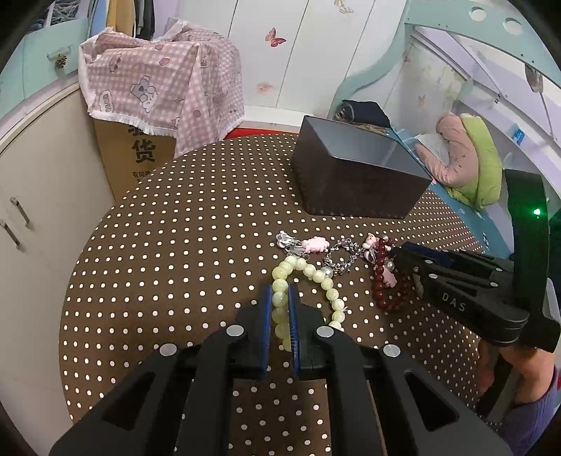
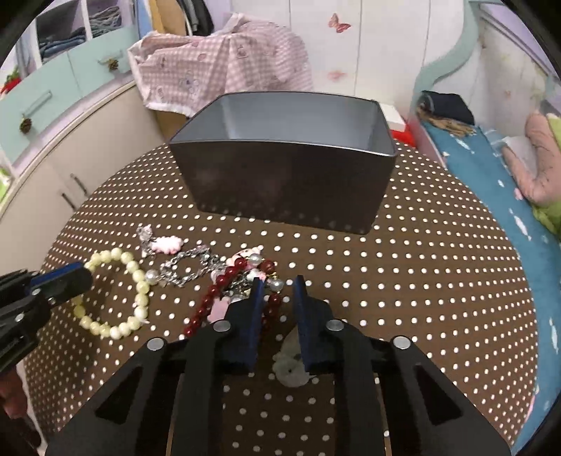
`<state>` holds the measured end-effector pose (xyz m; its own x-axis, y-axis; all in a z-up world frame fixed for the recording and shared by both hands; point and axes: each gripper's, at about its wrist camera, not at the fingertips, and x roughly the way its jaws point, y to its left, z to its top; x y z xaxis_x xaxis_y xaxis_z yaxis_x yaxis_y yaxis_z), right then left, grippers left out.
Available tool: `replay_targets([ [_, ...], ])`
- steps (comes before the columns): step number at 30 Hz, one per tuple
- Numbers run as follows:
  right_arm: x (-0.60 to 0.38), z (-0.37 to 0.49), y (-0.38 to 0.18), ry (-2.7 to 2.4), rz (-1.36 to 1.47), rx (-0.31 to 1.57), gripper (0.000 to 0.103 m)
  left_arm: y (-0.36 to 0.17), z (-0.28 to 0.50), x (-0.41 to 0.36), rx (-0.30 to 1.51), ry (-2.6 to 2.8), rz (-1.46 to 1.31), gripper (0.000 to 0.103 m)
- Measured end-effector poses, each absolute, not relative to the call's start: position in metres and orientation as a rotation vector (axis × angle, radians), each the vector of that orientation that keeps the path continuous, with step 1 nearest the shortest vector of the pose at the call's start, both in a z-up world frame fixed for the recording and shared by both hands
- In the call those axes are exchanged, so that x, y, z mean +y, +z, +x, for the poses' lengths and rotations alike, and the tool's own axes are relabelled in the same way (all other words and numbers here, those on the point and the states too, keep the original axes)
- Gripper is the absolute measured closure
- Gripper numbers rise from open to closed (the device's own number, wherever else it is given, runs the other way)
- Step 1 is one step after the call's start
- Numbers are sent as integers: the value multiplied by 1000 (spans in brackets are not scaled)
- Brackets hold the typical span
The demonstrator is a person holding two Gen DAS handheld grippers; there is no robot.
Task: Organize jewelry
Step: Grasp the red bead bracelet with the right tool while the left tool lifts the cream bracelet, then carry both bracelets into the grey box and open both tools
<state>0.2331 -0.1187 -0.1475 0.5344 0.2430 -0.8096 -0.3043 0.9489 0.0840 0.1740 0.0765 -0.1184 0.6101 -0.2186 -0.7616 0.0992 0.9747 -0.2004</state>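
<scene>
Left gripper (image 1: 280,308) pinches pale green bead bracelet (image 1: 308,277) for lift to grey box (image 2: 280,154) — right gripper (image 2: 278,298) jaws narrowed around dark red bracelet (image 2: 224,291), clamp unclear.

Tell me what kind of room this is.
Most likely a child's bedroom at home: a bed with blue bedding, butterfly stickers on the wall panels, and a pastel cupboard holding folded clothes.

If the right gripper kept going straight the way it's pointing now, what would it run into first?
Most likely the red bead bracelet lying between the right gripper's fingertips, then the polka-dot tablecloth beneath; depth is hard to judge.
</scene>
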Motion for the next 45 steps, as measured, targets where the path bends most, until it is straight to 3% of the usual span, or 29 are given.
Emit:
replay_targets([
  [4, -119, 230, -148, 356, -68, 944, 95, -120, 179, 75, 901, -188, -144, 95],
  [26, -153, 191, -59, 383, -18, 725, 95, -54, 192, 37, 787, -386, -138, 95],
  [39, -165, 242, -3, 368, 27, 641, 95, 10, 241, 10, 695, -425, -76, 95],
  [45, -159, 279, -4, 355, 54, 646, 95, 4, 284, 1, 724, -380, -55, 95],
])
